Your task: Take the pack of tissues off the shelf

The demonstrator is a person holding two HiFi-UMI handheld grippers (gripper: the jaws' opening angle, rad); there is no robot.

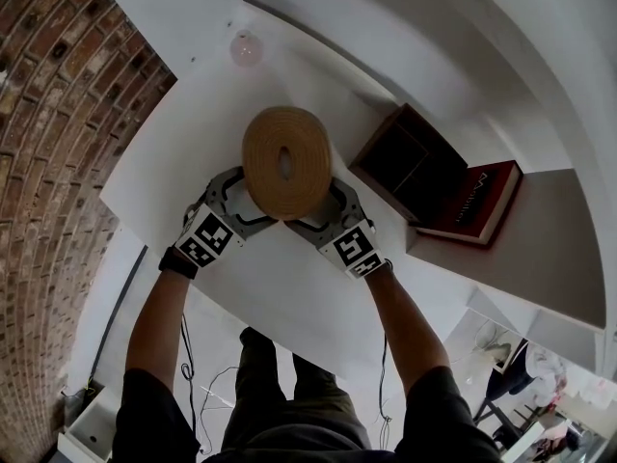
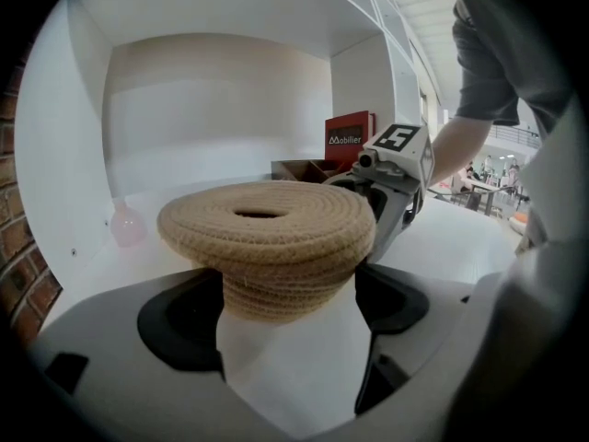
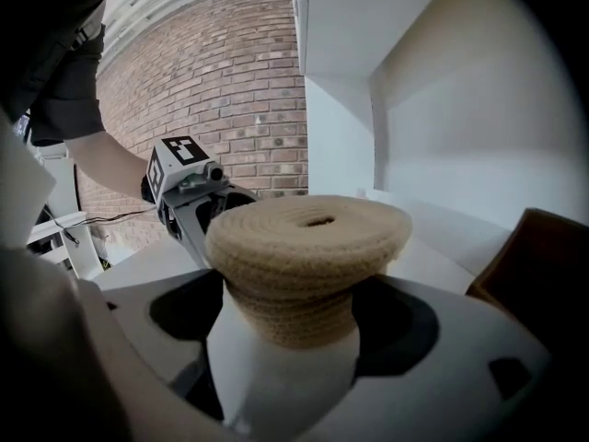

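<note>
Head view: the woven tissue holder (image 1: 286,162) is recorded over the white shelf (image 1: 193,123), beside a brown box (image 1: 405,157). Its narrow base is clamped from opposite sides by the left gripper (image 1: 243,201) and the right gripper (image 1: 328,208). Contact with the shelf cannot be determined.

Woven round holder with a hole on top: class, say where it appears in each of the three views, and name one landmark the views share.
Head view: the woven holder is in the upper centre.
Left gripper view: centre.
Right gripper view: centre, slightly low.
Shared landmark: the brown box, to the holder's right in every view.
</note>
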